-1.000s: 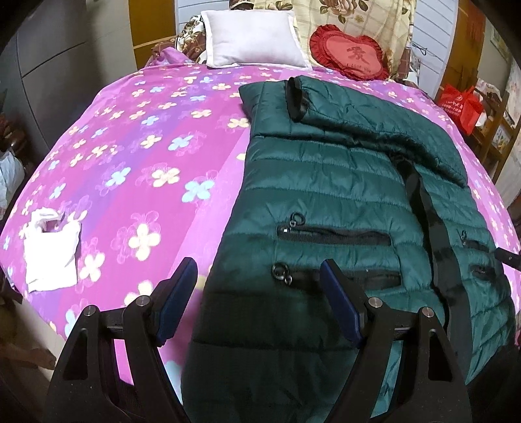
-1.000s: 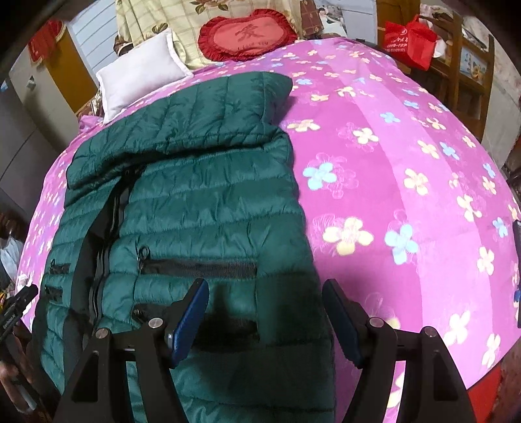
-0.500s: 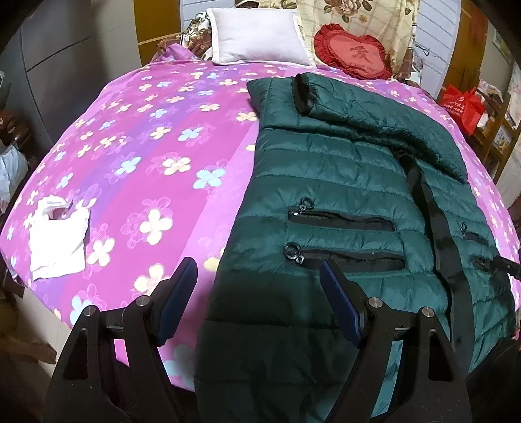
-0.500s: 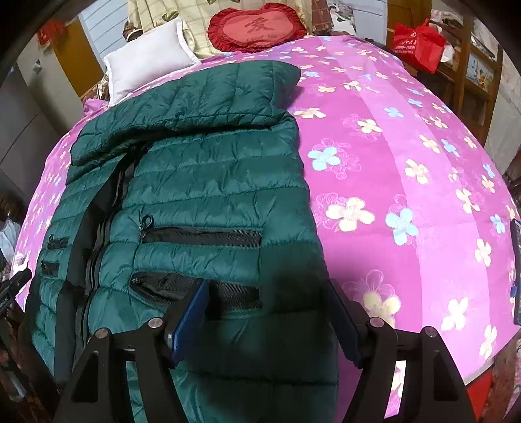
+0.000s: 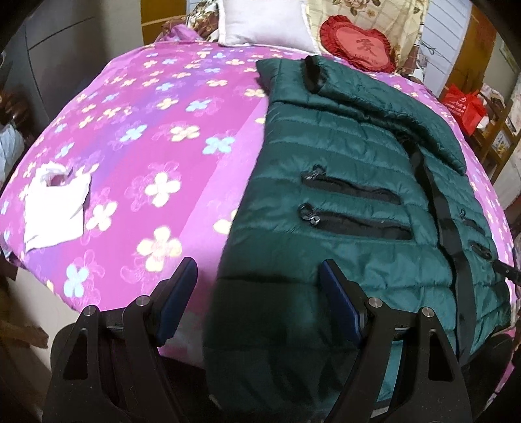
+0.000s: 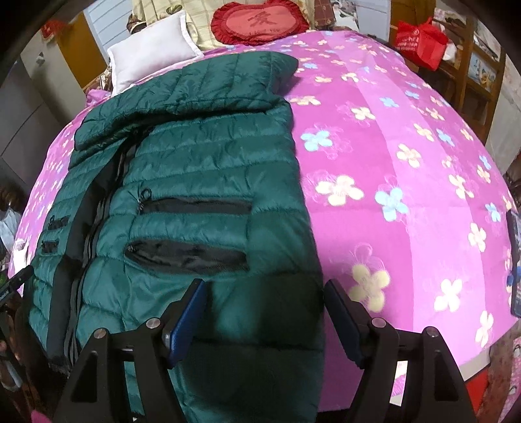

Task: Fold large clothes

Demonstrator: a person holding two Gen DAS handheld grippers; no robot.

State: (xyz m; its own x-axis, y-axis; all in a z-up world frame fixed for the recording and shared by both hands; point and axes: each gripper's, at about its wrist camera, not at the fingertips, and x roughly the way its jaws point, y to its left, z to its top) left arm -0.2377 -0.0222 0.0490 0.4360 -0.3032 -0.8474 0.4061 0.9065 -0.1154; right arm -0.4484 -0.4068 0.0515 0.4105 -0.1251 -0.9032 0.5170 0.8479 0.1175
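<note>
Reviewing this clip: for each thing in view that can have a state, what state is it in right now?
Dark green quilted puffer jacket: flat on the bed, sleeves folded across, hem over the edge.
Black pocket zippers: open.
Left gripper: open over the hem corner.
Right gripper: open over the other corner.
White plastic bag: crumpled.

A single embroidered Chinese character is borne by the red heart-shaped frilled cushion [image 6: 260,21]; below it, small lettering stays illegible.

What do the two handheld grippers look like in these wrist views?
The left gripper and the right gripper look alike: matte black angular frames with triangular cut-outs and round silver bolt heads. Each has two long fingers faced with dark blue pads. No cables, markings or sleeves are visible.
</note>
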